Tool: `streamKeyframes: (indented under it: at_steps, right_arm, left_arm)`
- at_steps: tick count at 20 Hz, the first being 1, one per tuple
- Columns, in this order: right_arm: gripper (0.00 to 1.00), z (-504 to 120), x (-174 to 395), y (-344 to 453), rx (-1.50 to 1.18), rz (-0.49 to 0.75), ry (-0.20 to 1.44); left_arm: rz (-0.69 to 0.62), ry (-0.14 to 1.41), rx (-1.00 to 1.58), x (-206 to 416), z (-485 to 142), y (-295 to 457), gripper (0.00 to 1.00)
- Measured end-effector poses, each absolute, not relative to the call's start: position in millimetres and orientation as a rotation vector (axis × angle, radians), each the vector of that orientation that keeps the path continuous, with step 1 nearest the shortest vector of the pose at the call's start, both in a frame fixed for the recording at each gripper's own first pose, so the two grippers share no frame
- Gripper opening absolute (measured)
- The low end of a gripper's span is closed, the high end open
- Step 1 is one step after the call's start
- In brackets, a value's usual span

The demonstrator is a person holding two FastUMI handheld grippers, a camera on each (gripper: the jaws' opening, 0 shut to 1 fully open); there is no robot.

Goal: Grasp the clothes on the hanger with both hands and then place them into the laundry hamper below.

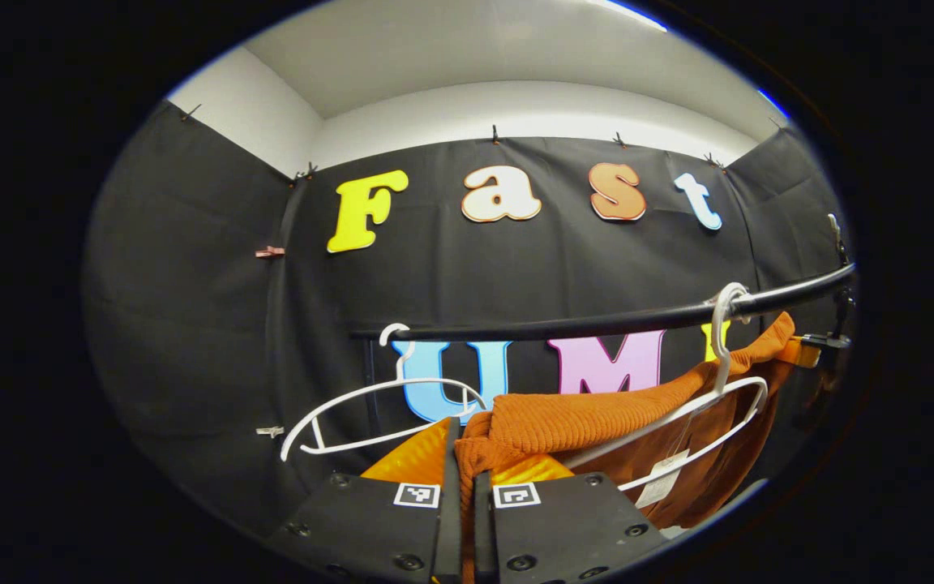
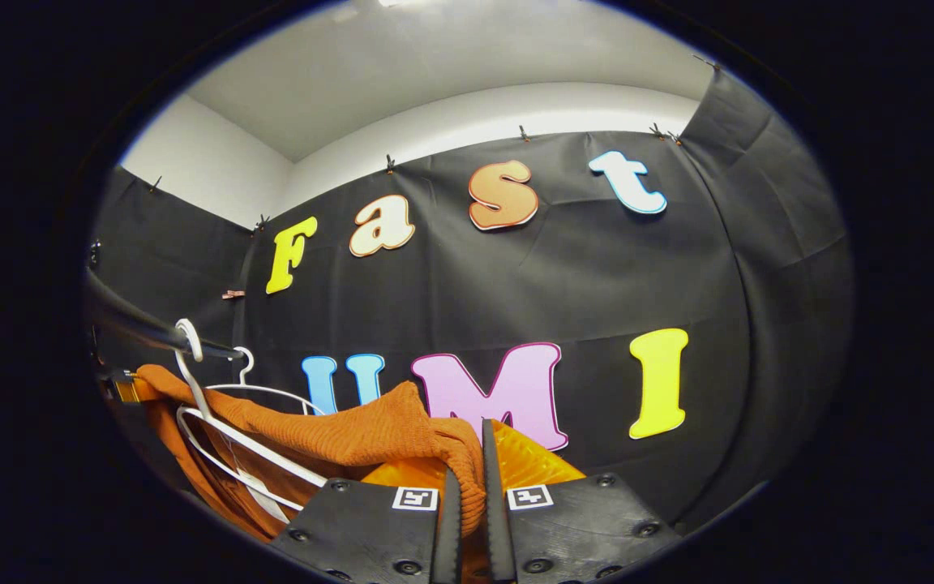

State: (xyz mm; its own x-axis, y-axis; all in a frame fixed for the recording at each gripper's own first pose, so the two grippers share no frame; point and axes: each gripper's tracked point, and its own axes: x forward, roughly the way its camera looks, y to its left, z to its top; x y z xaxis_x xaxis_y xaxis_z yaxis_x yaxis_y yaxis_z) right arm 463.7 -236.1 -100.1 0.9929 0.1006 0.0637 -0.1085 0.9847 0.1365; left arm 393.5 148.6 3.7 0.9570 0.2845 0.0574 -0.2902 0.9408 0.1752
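Below black rail [image 1: 597, 324], orange garment [image 1: 580, 422] half off white hanger [image 1: 710, 414]; left gripper [image 1: 462, 454] and right gripper [image 2: 467, 462] both pinch knit, lower cloth cut off.

Left hand-held gripper [image 1: 461, 478] raised and aimed at the far wall, jaws drawn nearly together, both fingers [image 1: 448, 487] pinching a fold of orange garment [image 1: 564, 422]. Right hand-held gripper [image 2: 467, 487] likewise lifted and pointed forward, fingers [image 2: 490, 478] closed tight on another bunched fold of the same cloth.
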Motion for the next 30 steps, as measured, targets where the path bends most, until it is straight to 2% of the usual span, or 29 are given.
streamKeyframes:
  at_steps: [1,2,3,4,5,8,9,10,11,13,14,15,20,22,23,25,27,28,29,30]
  right_arm:
    - [0.21,-97,468,-233,0.136,0.115,-0.059]
    - [0.12,-94,472,-229,0.134,0.125,-0.059]
    - [0.12,-93,476,-224,0.13,0.135,-0.06]
    - [0.16,-94,480,-221,0.119,0.143,-0.057]
    - [0.12,-96,484,-220,0.105,0.15,-0.051]
    - [0.21,-118,491,-221,0.045,0.145,-0.001]
    - [0.17,-130,491,-221,0.029,0.146,0.028]
    - [0.21,-142,491,-221,0.023,0.143,0.055]
    - [0.17,-142,487,-226,0.045,0.146,0.059]
    - [0.17,-137,484,-236,0.098,0.142,0.049]
    - [0.12,-141,483,-236,0.1,0.151,0.06]
    - [0.17,-146,483,-233,0.11,0.171,0.075]
    - [0.17,-150,489,-229,0.211,0.239,0.063]
    - [0.16,-151,497,-231,0.283,0.275,0.05]
    - [0.2,-150,502,-232,0.317,0.305,0.032]
    - [0.17,-155,513,-232,0.362,0.342,0.031]
    - [0.16,-179,524,-231,0.27,0.345,0.071]
    - [0.12,-198,527,-229,0.233,0.352,0.118]
    - [0.16,-214,530,-225,0.224,0.355,0.163]
    - [0.16,-227,528,-221,0.23,0.36,0.188]
  left_arm:
    - [0.285,-0.03,0.208,399,8,155,0.1]
    - [0.283,-0.028,0.243,405,11,163,0.09]
    - [0.285,-0.014,0.264,411,7,171,0.08]
    - [0.276,0.01,0.268,418,1,177,0.1]
    - [0.261,0.033,0.259,424,-8,181,0.1]
    - [0.227,0.119,0.245,439,-47,198,0.1]
    - [0.219,0.153,0.245,441,-67,202,0.1]
    - [0.197,0.171,0.23,441,-80,199,0.1]
    - [0.171,0.153,0.198,440,-85,194,0.1]
    - [0.094,0.116,0.101,435,-85,181,0.1]
    - [0.065,0.133,0.09,434,-89,180,0.1]
    - [0.043,0.155,0.082,438,-96,182,0.11]
    - [-0.042,0.16,-0.011,452,-103,185,0.1]
    - [-0.137,0.195,-0.073,458,-112,175,0.1]
    - [-0.168,0.217,-0.117,461,-116,173,0.1]
    - [-0.176,0.241,-0.156,472,-118,180,0.1]
    - [-0.151,0.281,-0.106,490,-129,190,0.1]
    - [-0.134,0.311,-0.083,500,-138,196,0.1]
    - [-0.123,0.333,-0.074,505,-148,199,0.1]
    - [-0.114,0.345,-0.079,506,-157,200,0.1]
